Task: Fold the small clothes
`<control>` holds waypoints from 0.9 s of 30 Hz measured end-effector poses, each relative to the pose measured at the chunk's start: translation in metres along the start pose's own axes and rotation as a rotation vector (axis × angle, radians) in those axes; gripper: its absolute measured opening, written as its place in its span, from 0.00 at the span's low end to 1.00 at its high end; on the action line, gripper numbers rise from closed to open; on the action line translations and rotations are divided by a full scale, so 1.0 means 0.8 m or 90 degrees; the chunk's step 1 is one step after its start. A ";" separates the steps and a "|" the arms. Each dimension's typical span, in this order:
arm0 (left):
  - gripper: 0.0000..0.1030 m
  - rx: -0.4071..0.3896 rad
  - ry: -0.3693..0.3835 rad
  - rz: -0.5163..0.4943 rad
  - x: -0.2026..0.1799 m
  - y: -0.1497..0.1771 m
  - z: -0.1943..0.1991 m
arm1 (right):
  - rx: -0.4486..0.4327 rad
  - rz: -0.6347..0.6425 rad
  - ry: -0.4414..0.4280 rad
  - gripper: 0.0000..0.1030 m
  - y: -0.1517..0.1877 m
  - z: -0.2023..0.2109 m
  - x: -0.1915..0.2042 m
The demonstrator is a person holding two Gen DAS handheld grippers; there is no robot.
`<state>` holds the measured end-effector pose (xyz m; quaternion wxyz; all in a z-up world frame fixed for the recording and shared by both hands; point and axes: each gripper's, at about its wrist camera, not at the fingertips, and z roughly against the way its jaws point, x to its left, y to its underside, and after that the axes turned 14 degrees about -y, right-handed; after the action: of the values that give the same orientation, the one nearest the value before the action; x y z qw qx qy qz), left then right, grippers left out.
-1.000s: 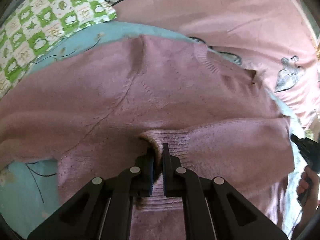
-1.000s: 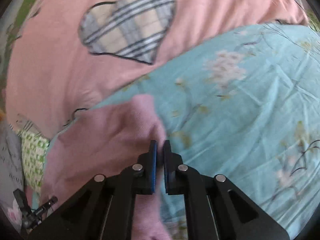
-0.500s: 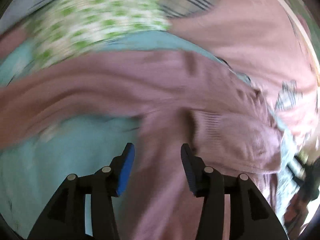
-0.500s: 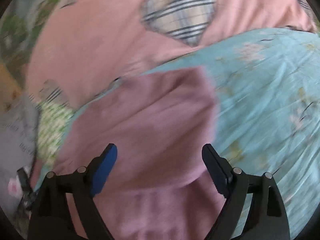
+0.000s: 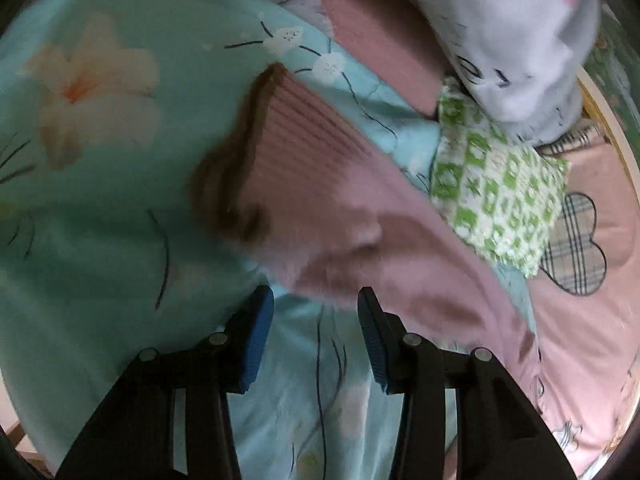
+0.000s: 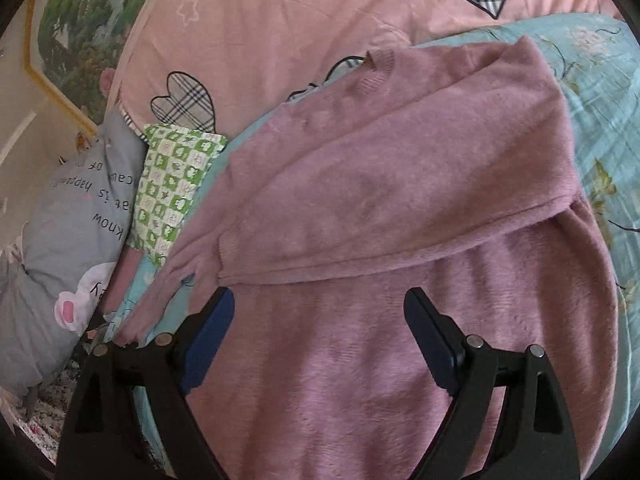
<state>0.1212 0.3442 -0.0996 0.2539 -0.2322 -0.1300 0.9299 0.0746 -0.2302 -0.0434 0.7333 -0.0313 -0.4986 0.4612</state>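
A mauve knitted sweater (image 6: 400, 200) lies flat on a teal floral quilt (image 6: 600, 100), with one sleeve (image 6: 420, 152) folded across its chest. My right gripper (image 6: 320, 320) hovers over the sweater's lower body, open wide, with nothing between its pads. In the left wrist view the other sleeve (image 5: 320, 184) stretches out over the quilt (image 5: 100, 200) and ends in a ribbed cuff (image 5: 296, 112). My left gripper (image 5: 316, 320) sits just short of that sleeve's lower edge. Its jaws are closing with only quilt showing between them.
A green-and-white checked cloth (image 6: 172, 176) and a grey pillow with lettering (image 6: 80, 220) lie beside the sweater's far sleeve. A pink sheet with plaid hearts (image 6: 280, 20) covers the bed behind. A framed picture (image 6: 72, 32) hangs on the wall at the left.
Both grippers were shut on the sweater and have let go and opened. The left swung sideways and rolled, out to the free sleeve. The right drew back over the body, leaving a sleeve folded across.
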 end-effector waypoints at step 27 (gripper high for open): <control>0.05 -0.108 0.266 -0.699 -0.452 0.356 0.107 | -0.096 -0.077 -0.015 0.82 0.003 0.107 -0.070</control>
<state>0.2374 -0.0979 0.0039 0.6988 -0.3284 -0.2525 0.5832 0.0038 -0.3036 -0.0412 0.7493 -0.0507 -0.5415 0.3778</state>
